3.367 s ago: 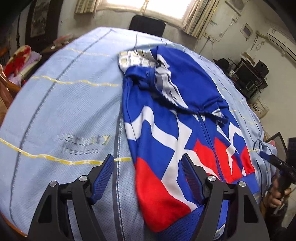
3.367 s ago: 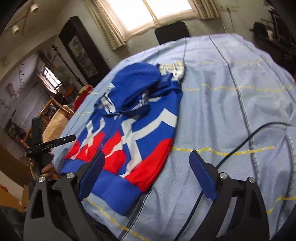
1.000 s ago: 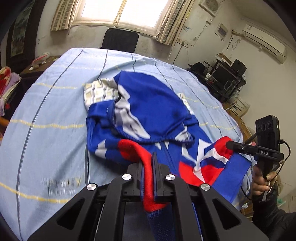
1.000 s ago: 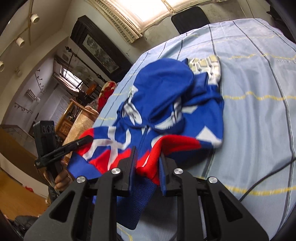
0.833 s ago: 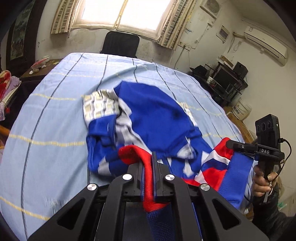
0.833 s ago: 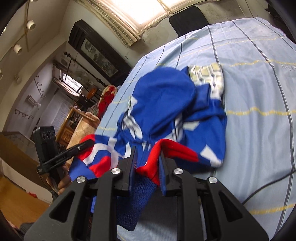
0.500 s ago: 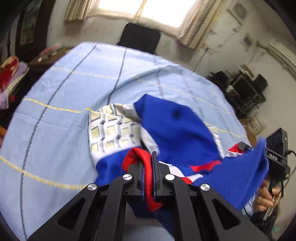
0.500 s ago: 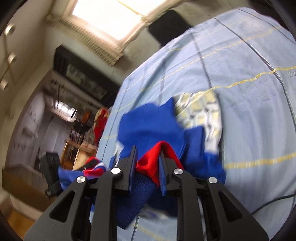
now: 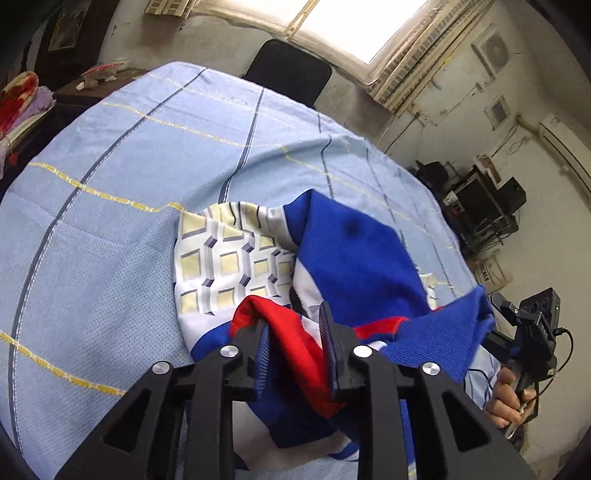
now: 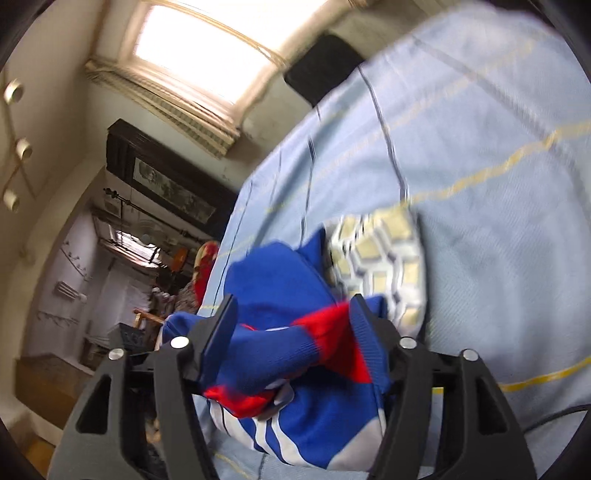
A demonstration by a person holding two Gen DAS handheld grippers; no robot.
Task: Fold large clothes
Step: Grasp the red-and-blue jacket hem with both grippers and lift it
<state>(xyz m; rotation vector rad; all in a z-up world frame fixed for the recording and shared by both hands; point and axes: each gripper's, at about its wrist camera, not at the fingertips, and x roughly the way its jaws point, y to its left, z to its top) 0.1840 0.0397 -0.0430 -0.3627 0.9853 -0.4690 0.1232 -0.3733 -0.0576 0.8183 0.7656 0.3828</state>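
My left tool [image 9: 295,338] hangs over the near edge of the bed [image 9: 110,221], angled down toward it, its jaws having just been opening: they stand a little apart with a red fold of the hooded jacket [image 9: 354,266] lying loose between them, and a gap shows along the left pad. In the right wrist view my right tool [image 10: 293,317] has also just been opening; its jaws are wide apart, and the jacket's blue ribbed hem and a red patch lie in the space between them, touching the right pad only at its edge, as far as the blur lets me judge. The jacket sits bunched at the middle of the bed, its hem brought up over the body toward the hood at twelve o'clock. A cream-and-grey patterned cloth [image 9: 229,266] pokes out from under it at about ten o'clock in the left view. At four o'clock there I can see my right hand [image 9: 508,398] round the other handle. A black chair [image 9: 288,74] stands beyond the bed's far edge under the window [image 9: 362,26].
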